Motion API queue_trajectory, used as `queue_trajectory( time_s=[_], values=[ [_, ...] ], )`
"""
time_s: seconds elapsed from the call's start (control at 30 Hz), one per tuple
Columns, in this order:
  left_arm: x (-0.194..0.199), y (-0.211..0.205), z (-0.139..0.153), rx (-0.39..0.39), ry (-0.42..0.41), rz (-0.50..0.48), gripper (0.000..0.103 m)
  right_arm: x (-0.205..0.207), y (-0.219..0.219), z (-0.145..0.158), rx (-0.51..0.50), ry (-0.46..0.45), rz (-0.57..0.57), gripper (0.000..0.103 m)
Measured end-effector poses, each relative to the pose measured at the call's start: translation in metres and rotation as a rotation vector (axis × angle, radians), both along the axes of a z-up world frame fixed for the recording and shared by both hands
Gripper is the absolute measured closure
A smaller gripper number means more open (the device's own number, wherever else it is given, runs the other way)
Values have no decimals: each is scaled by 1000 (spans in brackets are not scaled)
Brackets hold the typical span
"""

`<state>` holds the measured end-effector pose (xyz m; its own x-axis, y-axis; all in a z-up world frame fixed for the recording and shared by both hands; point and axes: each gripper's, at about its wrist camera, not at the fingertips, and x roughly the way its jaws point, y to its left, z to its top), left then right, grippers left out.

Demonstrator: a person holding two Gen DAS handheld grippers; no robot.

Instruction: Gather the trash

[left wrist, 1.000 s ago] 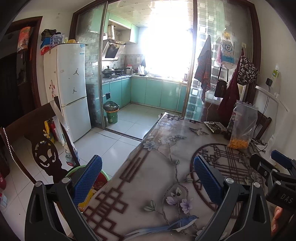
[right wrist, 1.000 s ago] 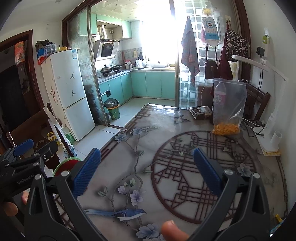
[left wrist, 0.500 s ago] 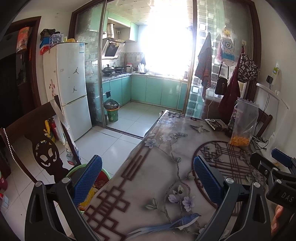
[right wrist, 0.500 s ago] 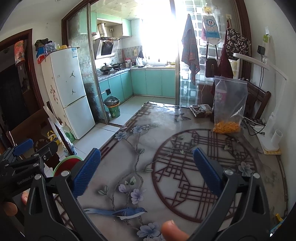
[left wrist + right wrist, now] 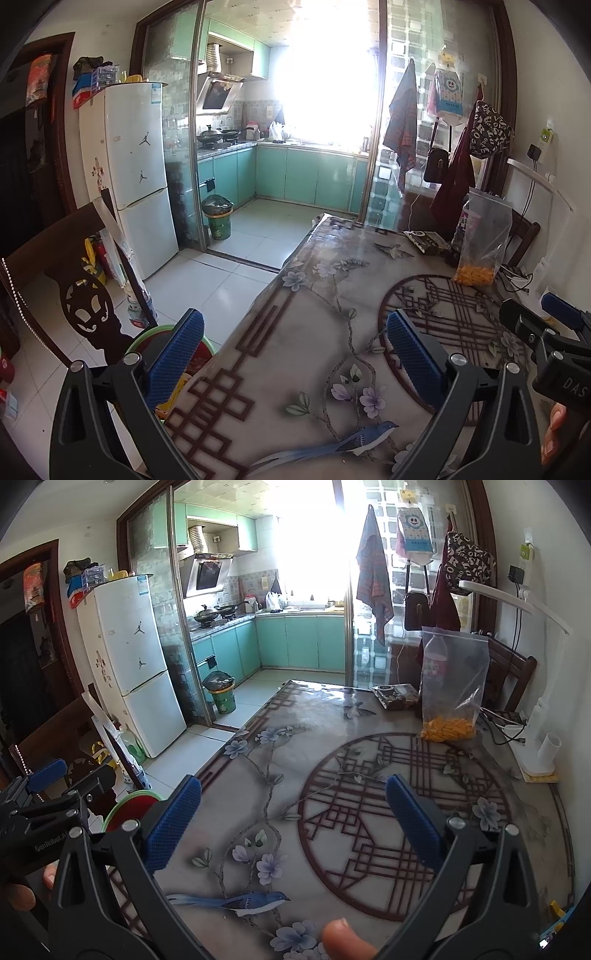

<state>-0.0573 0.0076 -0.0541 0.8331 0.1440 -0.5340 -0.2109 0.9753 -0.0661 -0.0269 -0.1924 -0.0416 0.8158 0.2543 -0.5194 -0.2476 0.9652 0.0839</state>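
Observation:
A clear plastic bag with orange bits at its bottom stands at the far right of the patterned table. A dark snack wrapper lies beside it. Below the table's left edge sits a green-rimmed bin with red inside. My left gripper is open over the table's near left edge, nothing between its fingers. My right gripper is open and empty above the near middle of the table. Both are far from the bag and wrapper.
A carved wooden chair stands left of the table, a white fridge behind it. A green kitchen bin with a black liner stands by the sliding door. A white lamp base and cables sit at the table's right edge.
Both views have shifted only slightly, the far table end sitting a little higher in the left view. Both grippers have stayed open and empty.

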Motion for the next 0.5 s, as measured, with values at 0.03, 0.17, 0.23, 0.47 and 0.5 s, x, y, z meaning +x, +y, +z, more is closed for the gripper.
queue_trajectory(
  time_s=[0.03, 0.17, 0.23, 0.47, 0.5],
  values=[
    [0, -1, 0, 1, 1, -2, 8, 1, 0, 0, 0, 0, -1, 5],
    [2, -3, -1, 2, 4, -8, 8, 2, -2, 0, 0, 2, -5, 5],
    [3, -4, -1, 3, 4, -9, 8, 3, -3, 0, -1, 3, -7, 5],
    [8, -8, -2, 3, 9, -13, 8, 7, -6, -2, -4, 10, -10, 5],
    [9, -9, -2, 4, 10, -15, 8, 7, -6, -2, -4, 10, -10, 5]
  ],
)
